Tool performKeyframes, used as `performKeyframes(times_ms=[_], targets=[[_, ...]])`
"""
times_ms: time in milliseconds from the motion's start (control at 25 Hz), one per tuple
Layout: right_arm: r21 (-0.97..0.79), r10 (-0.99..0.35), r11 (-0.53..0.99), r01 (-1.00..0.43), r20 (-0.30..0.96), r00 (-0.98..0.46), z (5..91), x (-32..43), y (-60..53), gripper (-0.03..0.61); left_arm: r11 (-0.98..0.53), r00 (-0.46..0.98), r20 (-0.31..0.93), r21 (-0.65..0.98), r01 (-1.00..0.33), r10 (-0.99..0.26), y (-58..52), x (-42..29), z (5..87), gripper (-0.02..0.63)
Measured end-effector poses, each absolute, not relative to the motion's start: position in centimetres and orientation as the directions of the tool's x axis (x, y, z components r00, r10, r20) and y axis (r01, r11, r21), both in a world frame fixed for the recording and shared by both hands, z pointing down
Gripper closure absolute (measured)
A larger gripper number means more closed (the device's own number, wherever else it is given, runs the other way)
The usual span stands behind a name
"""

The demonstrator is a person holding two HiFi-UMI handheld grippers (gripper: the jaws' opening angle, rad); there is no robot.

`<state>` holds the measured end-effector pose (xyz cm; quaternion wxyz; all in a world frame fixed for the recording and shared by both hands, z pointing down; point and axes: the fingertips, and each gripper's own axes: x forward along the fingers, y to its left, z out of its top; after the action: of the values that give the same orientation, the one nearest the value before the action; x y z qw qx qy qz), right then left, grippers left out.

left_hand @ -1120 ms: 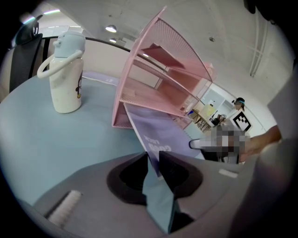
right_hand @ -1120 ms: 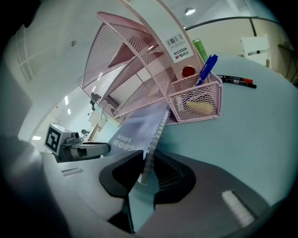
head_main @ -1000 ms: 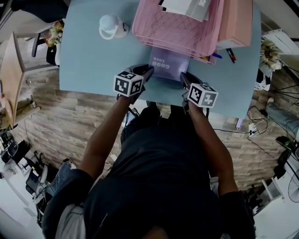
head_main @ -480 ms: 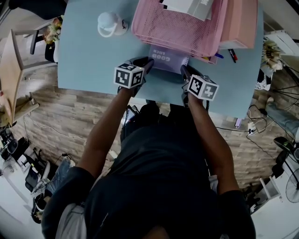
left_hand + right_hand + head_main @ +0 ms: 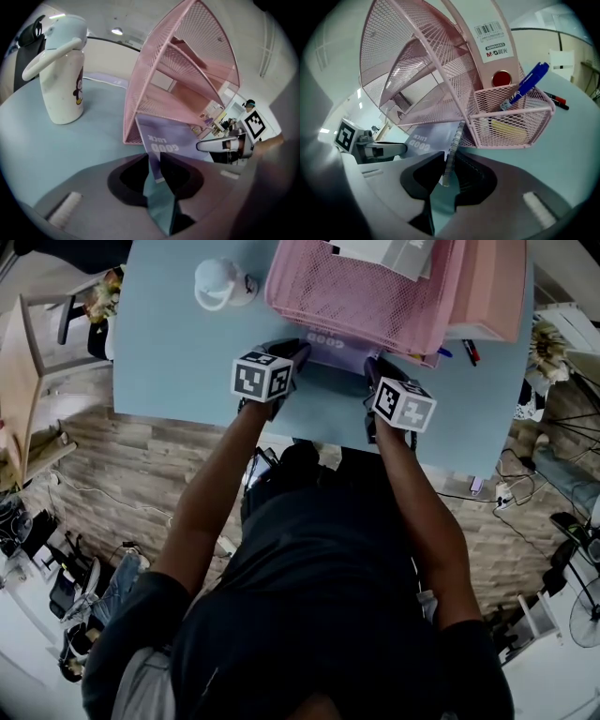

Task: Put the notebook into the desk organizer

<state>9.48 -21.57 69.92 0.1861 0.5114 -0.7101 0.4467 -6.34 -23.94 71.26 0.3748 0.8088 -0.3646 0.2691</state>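
Two grippers were clamped on the near edge of the purple notebook [image 5: 174, 140], whose far half lay under the lowest shelf of the pink mesh desk organizer [image 5: 361, 298]. The left gripper [image 5: 152, 161] had its jaws all but together on the plain corner. The right gripper [image 5: 449, 163] was closed as tightly on the wire spiral [image 5: 454, 138]. Thin and light, the notebook looked likely to flex if carried by one corner, and its smooth cover seemed apt to slip. A hold at both near corners, one on the stiffer spiral side, appeared soundest. White papers or a box [image 5: 375, 251] sat in the organizer's upper shelves. Its pen cup [image 5: 539, 126] held a blue pen [image 5: 528, 83] and a yellow block [image 5: 508, 129]. A white jug [image 5: 61, 70] stood left of the organizer, and markers [image 5: 558, 101] lay to its right.
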Motion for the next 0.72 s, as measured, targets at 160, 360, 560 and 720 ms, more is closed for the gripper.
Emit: performKeyframes(times_ms=[160,360,560,720], targets=[[-0.388,-0.549,0.104,-0.916,0.745,-0.378,70.1,9.6,-22.5,0.505,-0.448,0.581,0.714,0.404,-0.798,-0.391,-24.8,-6.3,71.5,0.471],[-0.381,-0.552,0.092,-0.920,0.749,-0.366,70.2,9.5,-23.7,0.505,-0.429,0.569,0.719,0.402,-0.809,-0.400,-25.9,-6.3,72.0,0.469],[-0.361,-0.554,0.083,-0.929,0.758,-0.344,70.4,9.3,-24.0,0.501,-0.412,0.547,0.727,0.386,-0.825,-0.416,-27.0,-6.6,72.3,0.469],[-0.348,-0.540,0.057,-0.936,0.778,-0.322,71.1,9.2,-23.9,0.488,-0.398,0.532,0.727,0.375,-0.837,-0.435,-27.5,-6.7,72.4,0.469]])
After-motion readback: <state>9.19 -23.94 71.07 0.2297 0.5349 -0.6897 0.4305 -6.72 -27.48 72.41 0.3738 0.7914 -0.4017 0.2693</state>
